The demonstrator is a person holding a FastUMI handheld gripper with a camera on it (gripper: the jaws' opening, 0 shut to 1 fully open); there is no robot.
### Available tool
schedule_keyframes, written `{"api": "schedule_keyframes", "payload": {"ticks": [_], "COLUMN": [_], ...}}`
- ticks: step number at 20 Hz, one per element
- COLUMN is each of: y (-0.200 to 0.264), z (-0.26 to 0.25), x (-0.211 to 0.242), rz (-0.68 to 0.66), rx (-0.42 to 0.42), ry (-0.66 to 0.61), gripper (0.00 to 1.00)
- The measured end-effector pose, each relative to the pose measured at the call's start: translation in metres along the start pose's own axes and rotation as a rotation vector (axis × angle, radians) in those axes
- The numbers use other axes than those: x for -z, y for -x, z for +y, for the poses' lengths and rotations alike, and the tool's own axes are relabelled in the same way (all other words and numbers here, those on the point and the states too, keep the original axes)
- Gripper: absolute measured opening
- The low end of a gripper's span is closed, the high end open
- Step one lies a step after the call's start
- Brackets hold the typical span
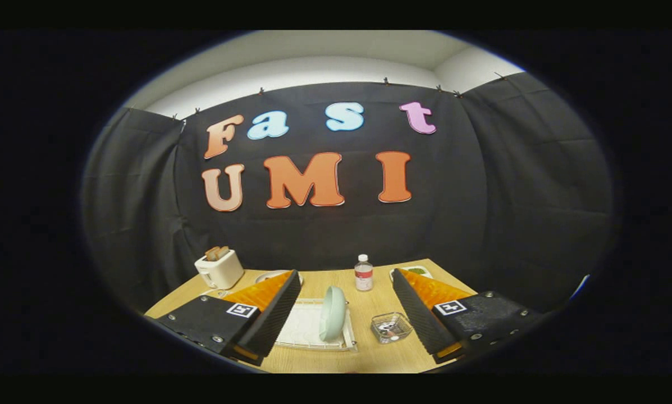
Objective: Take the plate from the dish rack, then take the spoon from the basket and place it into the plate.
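A pale green plate (333, 313) stands on edge in a white dish rack (305, 331) on the wooden table, ahead of my fingers and nearer the left one. To the right of the rack sits a small clear wire basket (391, 327) with a spoon (391, 325) lying inside it. My gripper (346, 280) is open wide, held above and back from the table. Its two black, orange-backed fingers (274, 314) flank the rack and basket, with nothing between them.
A white toaster (219, 269) with bread slices stands at the table's far left corner. A small clear bottle (363, 273) stands at the far middle. A white plate (271, 276) lies behind the left finger, and a dish with green food (417, 271) sits far right. Black cloth walls surround the table (364, 353).
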State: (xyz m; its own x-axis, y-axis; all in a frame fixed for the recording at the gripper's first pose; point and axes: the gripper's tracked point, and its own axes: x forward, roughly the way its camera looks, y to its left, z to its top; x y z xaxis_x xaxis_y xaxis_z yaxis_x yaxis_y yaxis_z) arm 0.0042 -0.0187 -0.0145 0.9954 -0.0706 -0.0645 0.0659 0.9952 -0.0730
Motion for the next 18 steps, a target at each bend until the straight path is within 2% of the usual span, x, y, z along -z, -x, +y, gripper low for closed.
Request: {"api": "schedule_keyframes", "payload": {"ticks": [9, 18], "y": [-0.026, -0.067], "z": [0.015, 0.02], "x": [0.033, 0.081], "rz": [0.124, 0.278], "rx": [-0.023, -0.002], "ry": [-0.001, 0.046], "gripper": [0.99, 0.99]}}
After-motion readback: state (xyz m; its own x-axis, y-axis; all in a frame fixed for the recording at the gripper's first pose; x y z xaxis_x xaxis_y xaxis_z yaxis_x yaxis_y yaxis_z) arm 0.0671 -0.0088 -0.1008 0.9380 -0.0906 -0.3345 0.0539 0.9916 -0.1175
